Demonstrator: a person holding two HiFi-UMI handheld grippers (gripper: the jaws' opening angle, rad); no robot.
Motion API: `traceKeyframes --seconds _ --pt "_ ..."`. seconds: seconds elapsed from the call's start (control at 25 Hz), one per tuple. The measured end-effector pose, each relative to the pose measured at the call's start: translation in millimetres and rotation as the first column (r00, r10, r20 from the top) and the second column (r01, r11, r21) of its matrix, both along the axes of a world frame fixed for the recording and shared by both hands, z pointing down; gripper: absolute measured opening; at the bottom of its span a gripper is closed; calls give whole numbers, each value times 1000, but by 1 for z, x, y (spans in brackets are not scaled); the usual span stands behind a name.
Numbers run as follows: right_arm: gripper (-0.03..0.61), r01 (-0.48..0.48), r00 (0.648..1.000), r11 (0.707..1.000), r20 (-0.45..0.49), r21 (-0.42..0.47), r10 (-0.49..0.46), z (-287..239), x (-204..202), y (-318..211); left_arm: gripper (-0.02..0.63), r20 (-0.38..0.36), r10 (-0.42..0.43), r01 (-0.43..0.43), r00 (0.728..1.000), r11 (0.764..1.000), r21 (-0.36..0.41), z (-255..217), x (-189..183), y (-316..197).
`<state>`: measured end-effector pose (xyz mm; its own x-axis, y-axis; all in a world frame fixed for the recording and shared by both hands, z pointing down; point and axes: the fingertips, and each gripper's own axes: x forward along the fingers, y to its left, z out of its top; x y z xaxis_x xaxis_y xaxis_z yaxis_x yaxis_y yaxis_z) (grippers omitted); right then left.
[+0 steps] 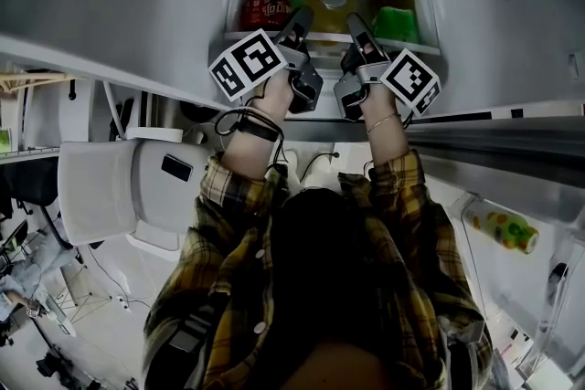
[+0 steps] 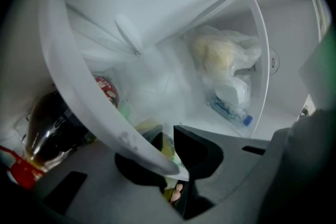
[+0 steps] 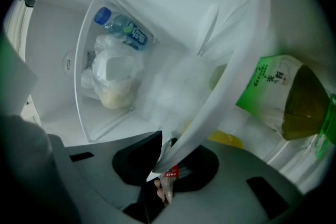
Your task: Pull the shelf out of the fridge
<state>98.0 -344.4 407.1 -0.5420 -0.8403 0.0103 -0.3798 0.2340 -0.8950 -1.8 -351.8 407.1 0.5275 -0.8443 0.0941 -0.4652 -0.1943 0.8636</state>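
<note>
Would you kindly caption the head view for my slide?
Left tool and right tool clamp the front edge of the fridge shelf.

a bag of pale food [image 3: 113, 78] lies just beside a blue-capped water bottle [image 3: 123, 29]; a dark cola bottle [image 2: 50, 128] (red cap) and a green-labelled tea bottle [image 3: 286, 107] stand apart.

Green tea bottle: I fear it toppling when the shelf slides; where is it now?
In the right gripper view, the green tea bottle sits on the shelf at the far right, just right of where the right gripper holds the rim.
</note>
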Motion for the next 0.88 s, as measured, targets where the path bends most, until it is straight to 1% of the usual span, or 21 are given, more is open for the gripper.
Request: traceKeyframes --seconds 0.24,0.88 --pt "67 -19 999 1000 30 -14 20 -1 1 1 71 -22 -16 15 1000 1000 -19 -1 0 1" --pt "65 -16 999 1000 39 -25 17 2 4 31 64 -47 -20 19 999 999 -28 2 3 32"
